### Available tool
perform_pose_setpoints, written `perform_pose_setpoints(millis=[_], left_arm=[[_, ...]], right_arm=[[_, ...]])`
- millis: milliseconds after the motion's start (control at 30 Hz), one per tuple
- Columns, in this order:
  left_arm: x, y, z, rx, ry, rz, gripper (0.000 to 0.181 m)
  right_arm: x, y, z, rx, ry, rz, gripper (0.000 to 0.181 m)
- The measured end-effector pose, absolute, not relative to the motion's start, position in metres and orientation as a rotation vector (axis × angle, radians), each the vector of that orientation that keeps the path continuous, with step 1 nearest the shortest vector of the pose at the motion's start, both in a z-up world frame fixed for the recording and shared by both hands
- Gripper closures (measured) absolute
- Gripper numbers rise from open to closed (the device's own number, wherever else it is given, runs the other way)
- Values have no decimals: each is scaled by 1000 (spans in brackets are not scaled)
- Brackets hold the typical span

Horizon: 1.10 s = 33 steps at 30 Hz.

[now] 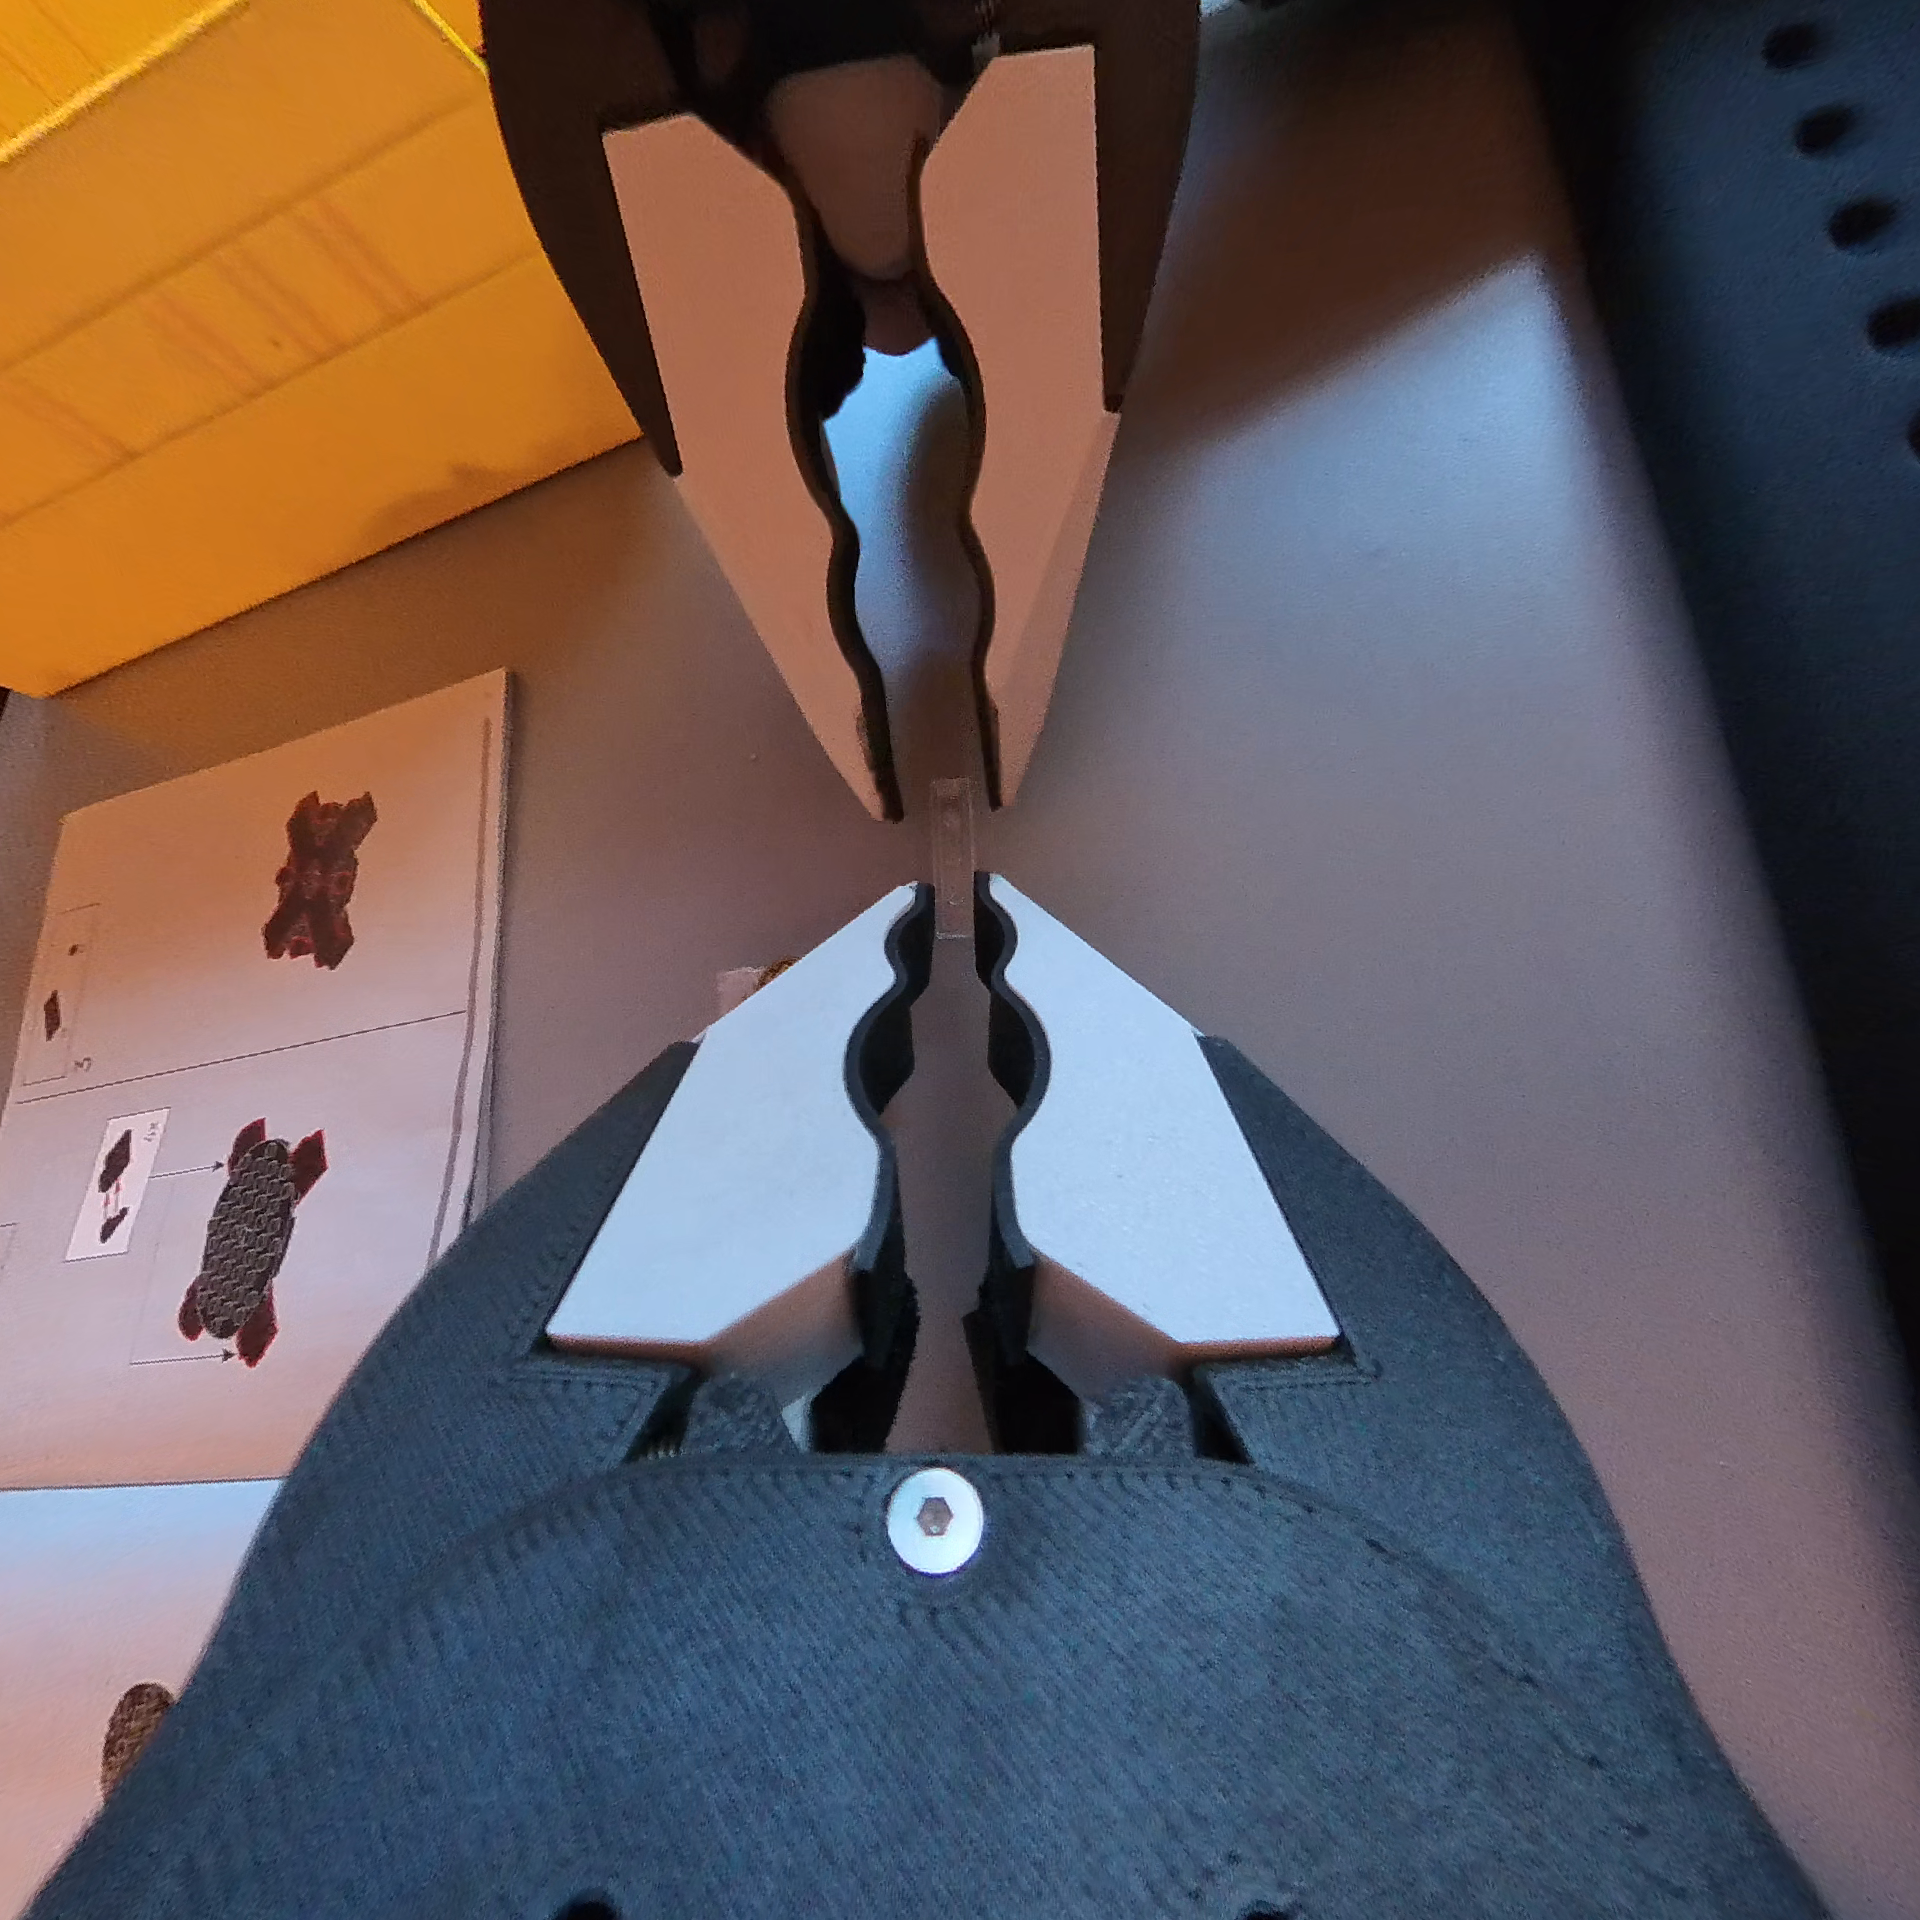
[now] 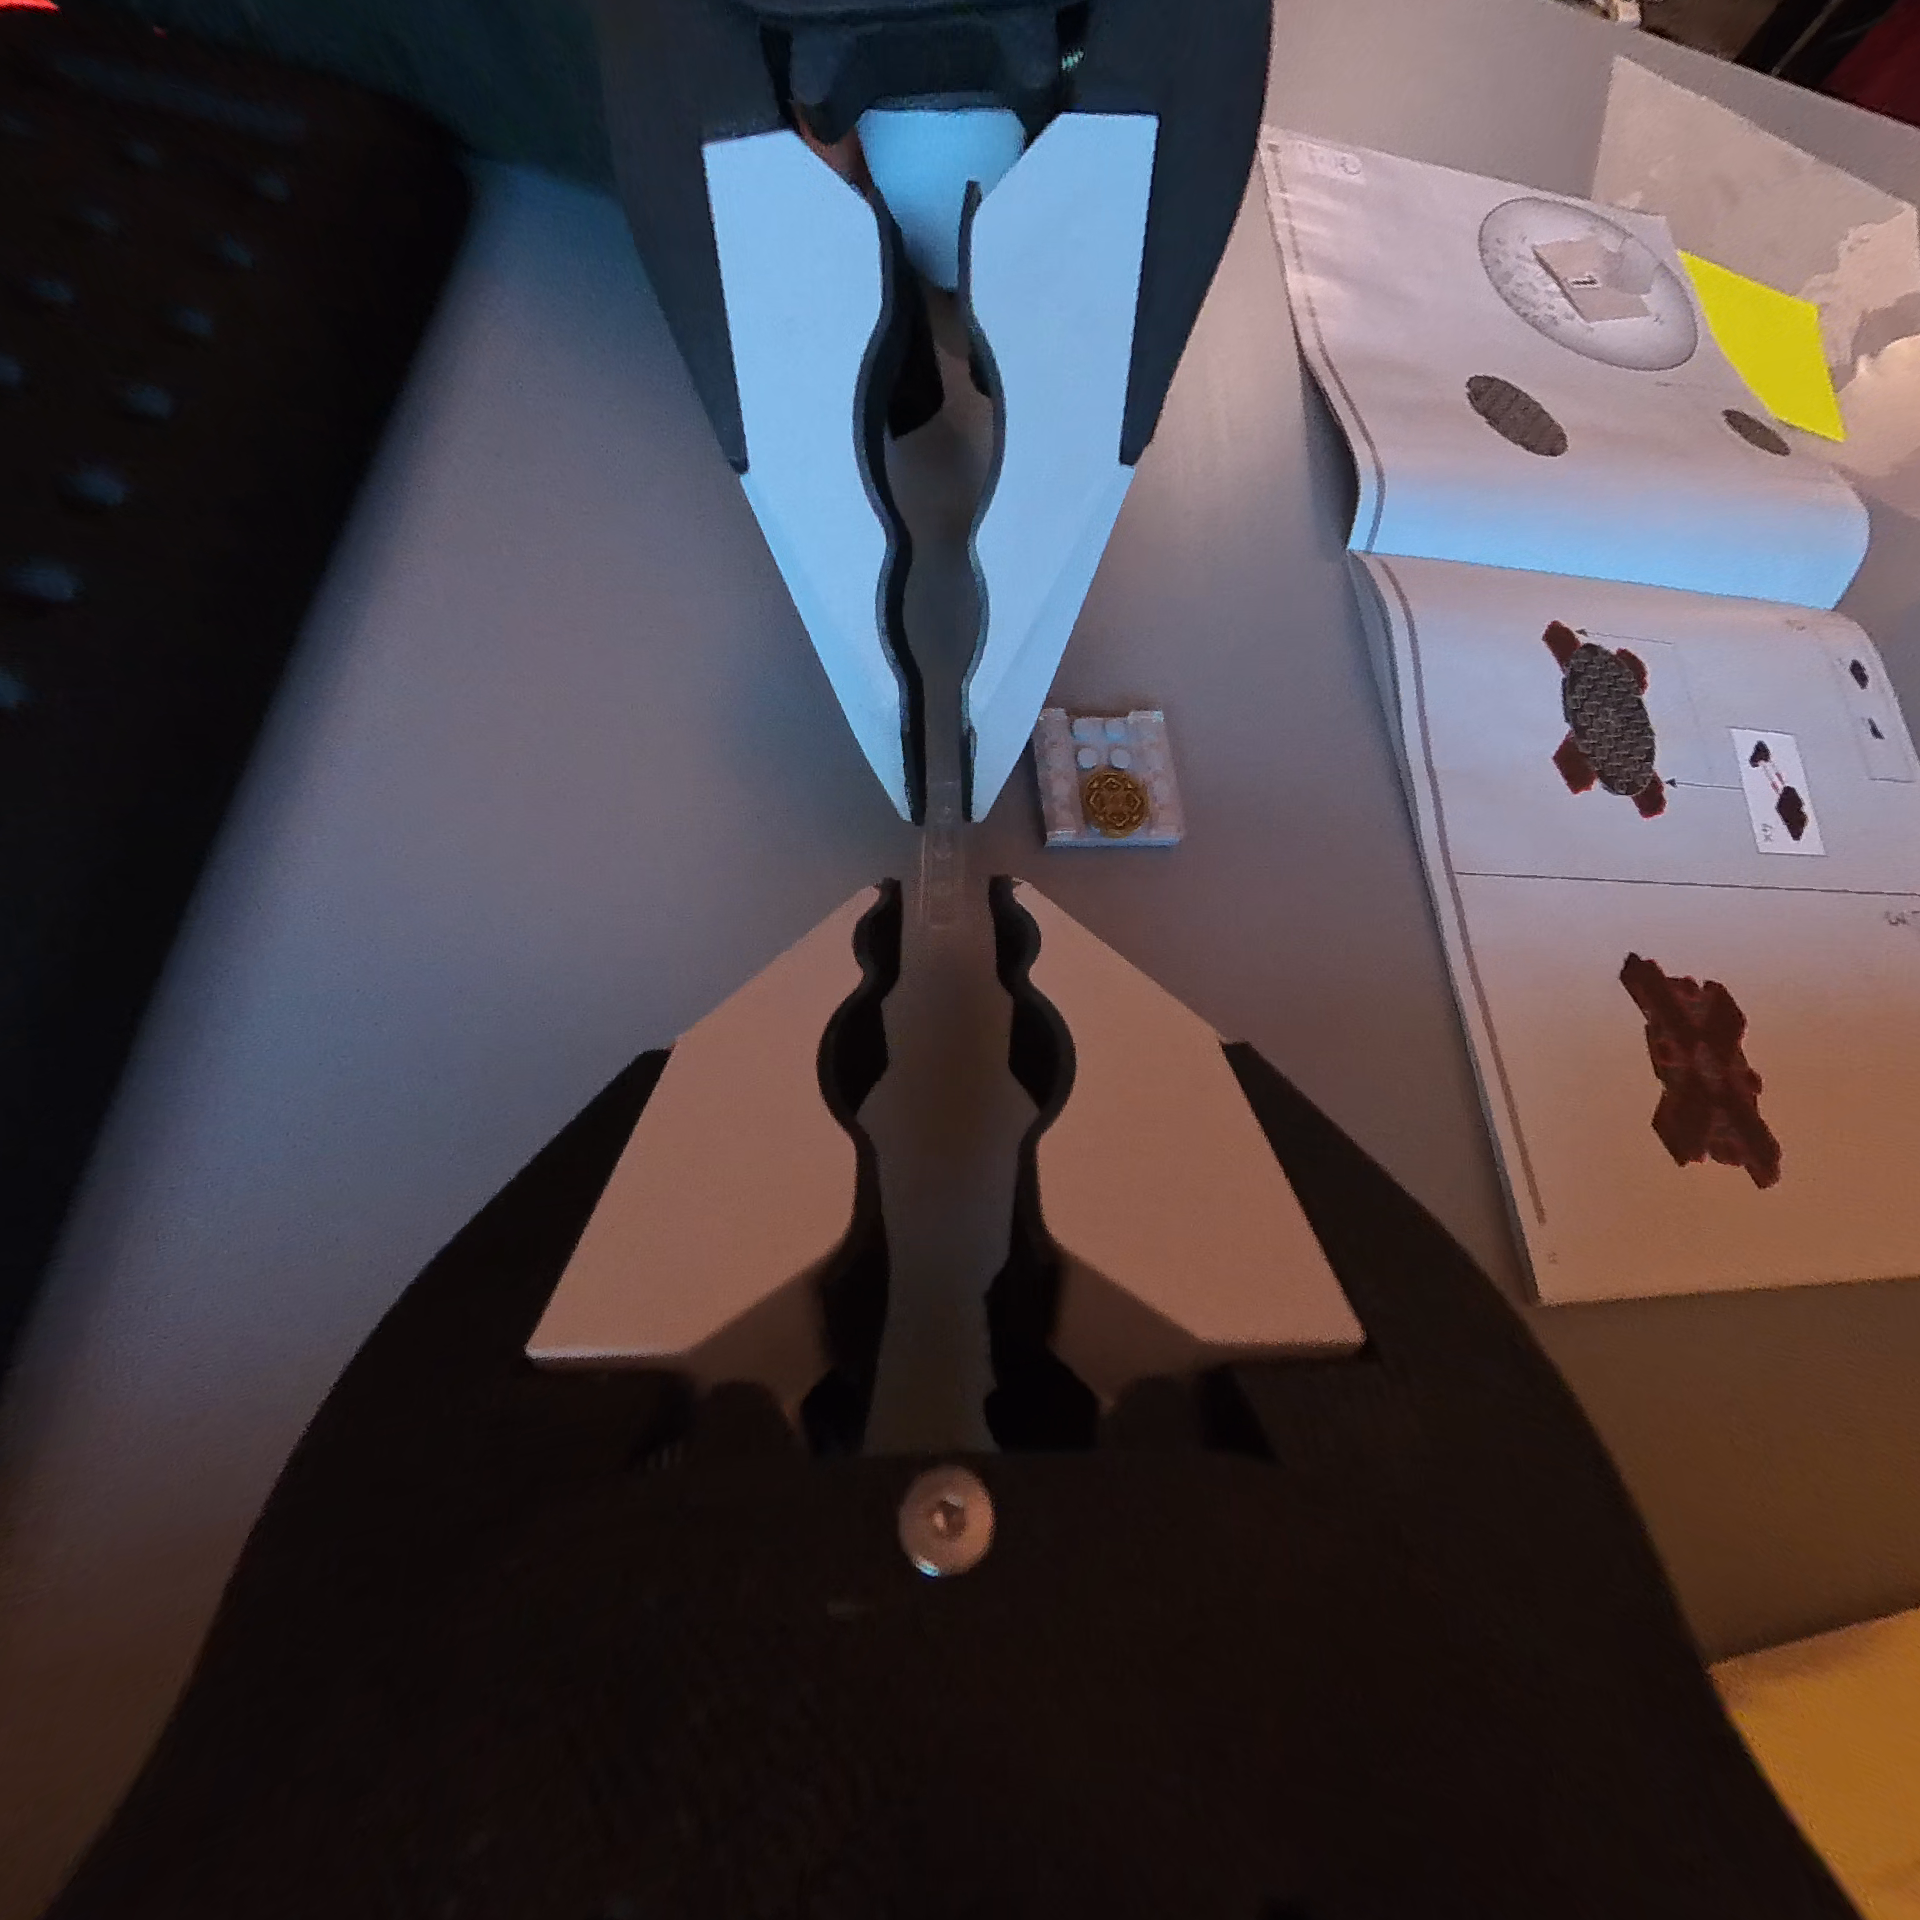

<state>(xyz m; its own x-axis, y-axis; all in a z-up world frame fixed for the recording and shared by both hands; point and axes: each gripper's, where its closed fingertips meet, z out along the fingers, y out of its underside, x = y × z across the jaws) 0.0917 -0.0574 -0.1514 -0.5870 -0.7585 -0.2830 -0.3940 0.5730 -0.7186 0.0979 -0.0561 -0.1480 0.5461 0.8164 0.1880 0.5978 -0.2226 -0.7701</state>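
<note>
In the left wrist view, a clear strip (image 1: pixel 951 852) is pinched at its near end between the tips of the left gripper (image 1: pixel 948 896), whose jaws are drawn in close on it. The far end of the strip is flanked by the tips of the right gripper (image 1: pixel 940 808), which is seen reaching in from above; its jaws are held slightly wider than the strip. A grey table (image 1: pixel 1351 727) is seen beneath the strip. An open instruction booklet (image 1: pixel 260 1039) is laid left of the strip, and a yellow cardboard box (image 1: pixel 260 364) is seen beyond the booklet.

In the right wrist view, the strip (image 2: pixel 943 852) is seen above the table (image 2: pixel 416 831), gripped by the left gripper (image 2: pixel 943 812) at the top. The right gripper (image 2: pixel 943 885) is parted a little around the strip's near end, with a gap shown on each side. A small white studded plate (image 2: pixel 1110 779) bearing a round gold tile is set just right of the strip. The booklet (image 2: pixel 1662 883) is laid farther right, with a yellow note (image 2: pixel 1756 353) beyond it.
</note>
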Motion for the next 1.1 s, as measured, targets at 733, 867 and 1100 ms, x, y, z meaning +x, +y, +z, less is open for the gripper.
perform_pose_setpoints(millis=[733, 867, 1100], left_arm=[[100, -43, -141, -1058, 2094, -958, 146], [100, -43, -145, -1063, 2107, -938, 147], [100, -40, -145, -1079, 2099, -933, 148]], right_arm=[[134, -53, -109, -1811, -1152, -60, 174], [140, -54, -100, -1818, -1094, -14, 174], [147, -57, -79, -1777, -993, 67, 174]])
